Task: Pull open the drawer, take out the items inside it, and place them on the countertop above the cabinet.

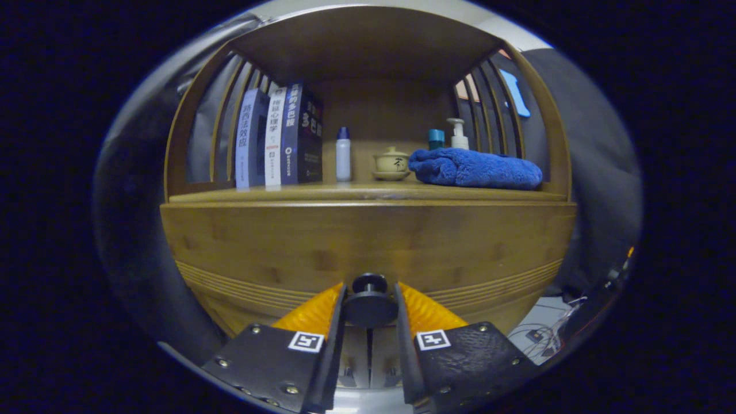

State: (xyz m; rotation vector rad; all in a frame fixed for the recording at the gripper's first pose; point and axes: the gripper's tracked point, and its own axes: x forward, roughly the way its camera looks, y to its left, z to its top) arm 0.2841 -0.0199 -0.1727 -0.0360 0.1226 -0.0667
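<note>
1. The hand-held gripper (370, 307) has its two fingers closed in around the black round knob (370, 302) of the drawer (368, 247), one finger on each side and both appearing to press on it
2. The knob sits low on the wooden drawer front, and the drawer front looks flush with the cabinet, so what lies inside is hidden
3. The counter (368, 194) runs directly above the drawer front, under a wooden roofed shelf bay with slatted sides
4. On the counter, well above and to the left of the knob, three books (279, 138) stand upright
5. A small white bottle (343, 154) with a blue cap stands straight above the knob, a lidded tea cup (391, 163) just right of it
6. A folded blue towel (474, 168) lies above and right of the knob, with a pump bottle (458, 133) behind it
</note>
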